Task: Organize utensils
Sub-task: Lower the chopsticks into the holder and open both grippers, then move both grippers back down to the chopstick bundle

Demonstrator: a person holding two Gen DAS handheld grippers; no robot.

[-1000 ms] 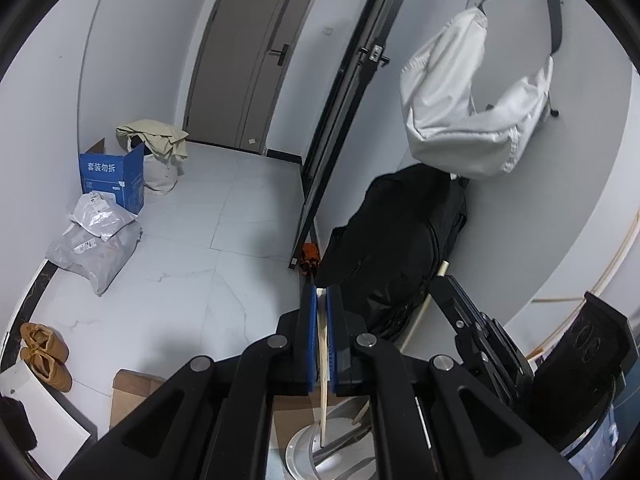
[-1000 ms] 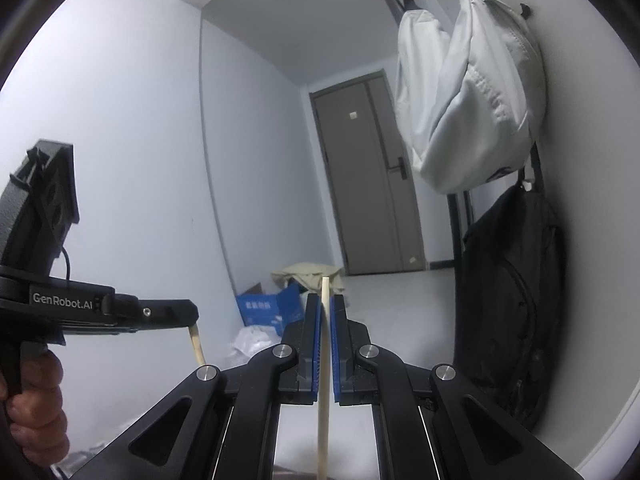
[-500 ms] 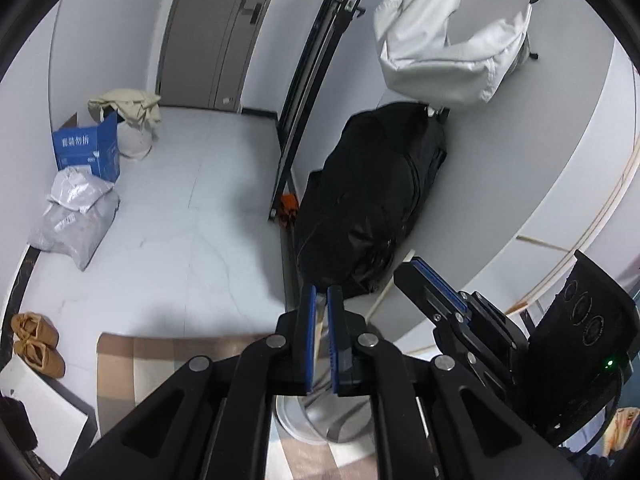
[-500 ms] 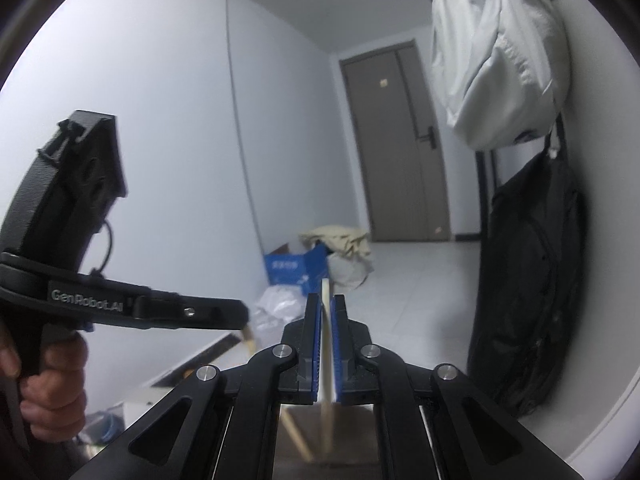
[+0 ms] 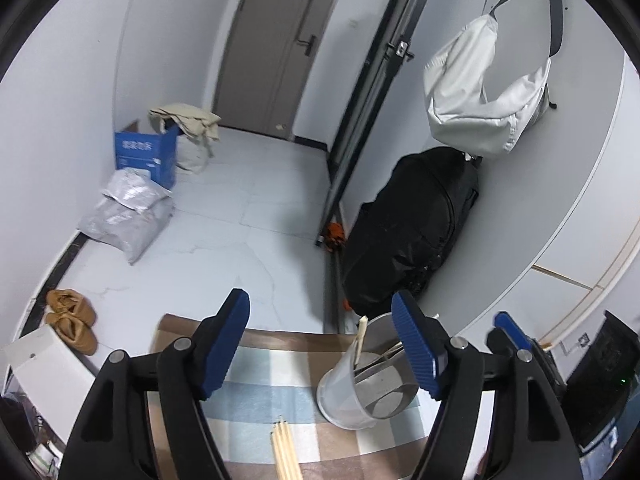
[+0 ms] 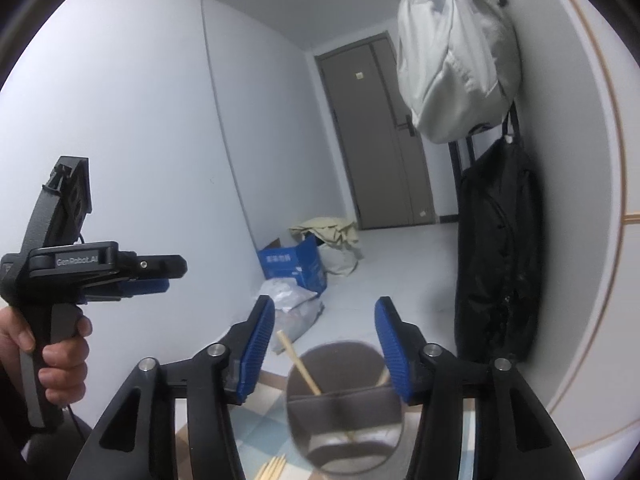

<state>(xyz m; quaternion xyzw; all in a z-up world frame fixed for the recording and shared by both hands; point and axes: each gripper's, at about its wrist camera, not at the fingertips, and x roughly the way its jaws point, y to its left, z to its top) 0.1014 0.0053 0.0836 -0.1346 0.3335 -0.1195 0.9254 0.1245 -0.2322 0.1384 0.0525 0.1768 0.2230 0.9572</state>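
A round translucent utensil holder (image 5: 366,384) with a divider stands on a checked cloth (image 5: 256,408). Wooden chopsticks (image 5: 359,340) lean inside it. In the right wrist view the holder (image 6: 344,404) sits just below my fingers, with a chopstick (image 6: 300,364) in its left half. My left gripper (image 5: 324,344) is open and empty above the cloth, left of the holder. My right gripper (image 6: 324,350) is open and empty over the holder. Several loose chopsticks (image 5: 286,454) lie on the cloth near me.
The cloth covers a small table by the wall. A black bag (image 5: 412,228) and a white bag (image 5: 484,100) hang on the right. A blue box (image 5: 146,156), grey parcels (image 5: 124,216) and tan shoes (image 5: 72,320) sit on the floor at left.
Both grippers were shut on a chopstick each; both have opened and the chopsticks now stand in the holder. Both views have tilted down toward the table.
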